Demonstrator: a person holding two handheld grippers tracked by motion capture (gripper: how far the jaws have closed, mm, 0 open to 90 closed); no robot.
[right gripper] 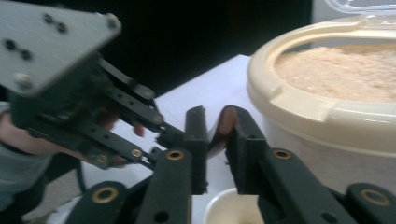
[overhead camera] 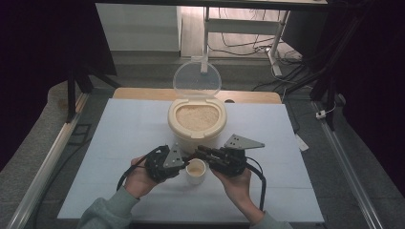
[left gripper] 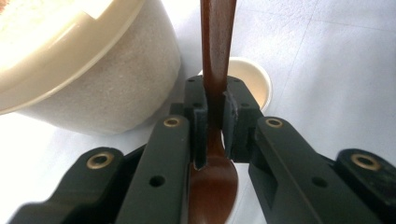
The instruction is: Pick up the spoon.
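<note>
Here both the left claw (left gripper: 214, 116) and right claw (right gripper: 217, 135) clamp one brown spoon (left gripper: 217, 56) above the cup (overhead camera: 196, 171), beside the rice tub (overhead camera: 197, 121)

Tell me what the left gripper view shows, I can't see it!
The left tongs pinch a brown wooden spoon by its handle. Behind them, a big cream tub and a small cup sit on the white table.

The high view looks forward and down on the pale blue table (overhead camera: 124, 138). Both gripper views sit close, sharing the round cream rice-filled plastic container (left gripper: 93, 70) (right gripper: 327, 116).
</note>
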